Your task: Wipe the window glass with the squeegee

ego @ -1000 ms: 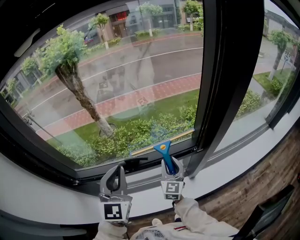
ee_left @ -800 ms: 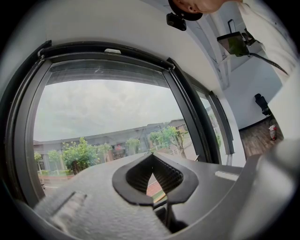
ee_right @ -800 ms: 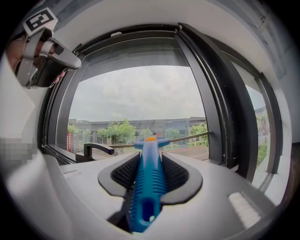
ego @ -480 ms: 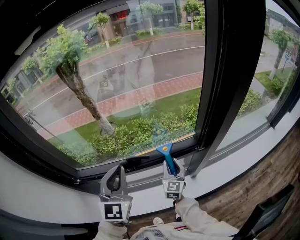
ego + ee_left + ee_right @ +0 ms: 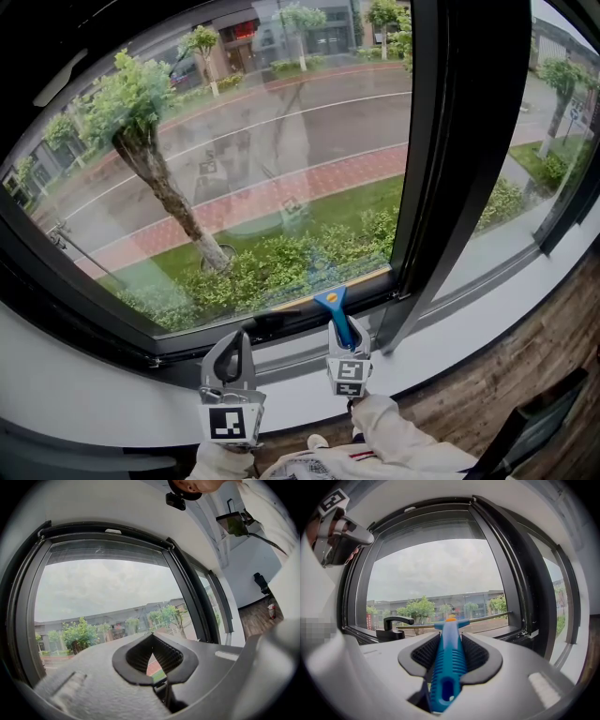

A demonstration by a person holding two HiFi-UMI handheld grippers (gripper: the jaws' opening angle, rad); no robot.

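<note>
Window glass (image 5: 262, 169): one wide pane across the far side, with a wet road, trees and a hedge outside.

Window frame (image 5: 459, 141): dark, with a thick upright post to the right of the pane.

Sill (image 5: 94, 412): white, running along the near side below the frame.

My left gripper (image 5: 233, 345): near left, over the sill. Its fingers (image 5: 136, 656) are closed tip to tip with nothing between them.

My right gripper (image 5: 346, 349): just right of the left one. Its fingers (image 5: 476, 651) are clamped on the squeegee's ribbed handle.

Squeegee (image 5: 336, 314): blue, with its handle pointing far from me. Its blade lies along the bottom edge of the pane, near the right corner by the post.

Window handle (image 5: 272, 323): black, on the lower frame, just left of the squeegee.
</note>
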